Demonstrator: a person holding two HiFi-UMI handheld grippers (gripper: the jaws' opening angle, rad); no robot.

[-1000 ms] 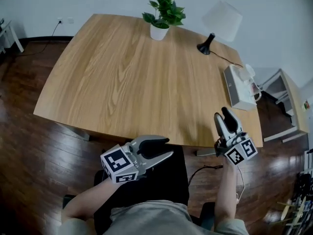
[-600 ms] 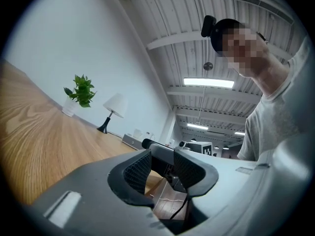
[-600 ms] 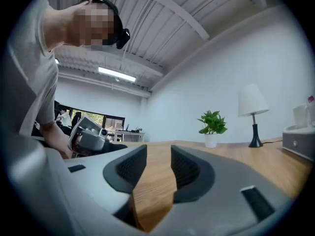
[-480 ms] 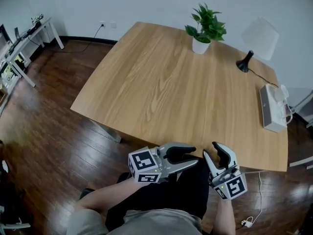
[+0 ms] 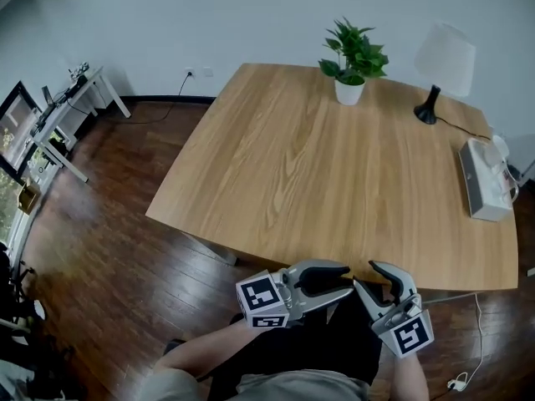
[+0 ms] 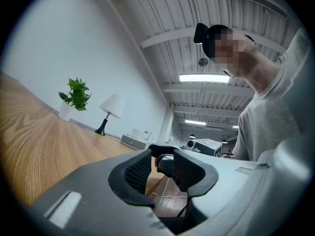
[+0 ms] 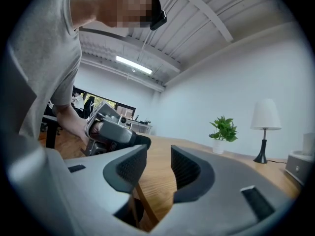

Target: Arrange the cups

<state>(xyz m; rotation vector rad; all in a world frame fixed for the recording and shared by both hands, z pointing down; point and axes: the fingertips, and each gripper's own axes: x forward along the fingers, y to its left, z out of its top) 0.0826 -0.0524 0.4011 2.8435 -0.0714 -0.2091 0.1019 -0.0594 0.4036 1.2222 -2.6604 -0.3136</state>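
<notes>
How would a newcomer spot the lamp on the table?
On the wooden table, look along the far edge by the wall. The lamp stands near the right corner, right of the potted plant. Only it has a white shade on a thin black stem.

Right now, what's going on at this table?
A person holds a gripper in each hand at the near edge of a wooden table. The left gripper and right gripper both have their jaws apart with nothing between them. The table carries a potted plant, a lamp and a white box. No cups are in view.
</notes>
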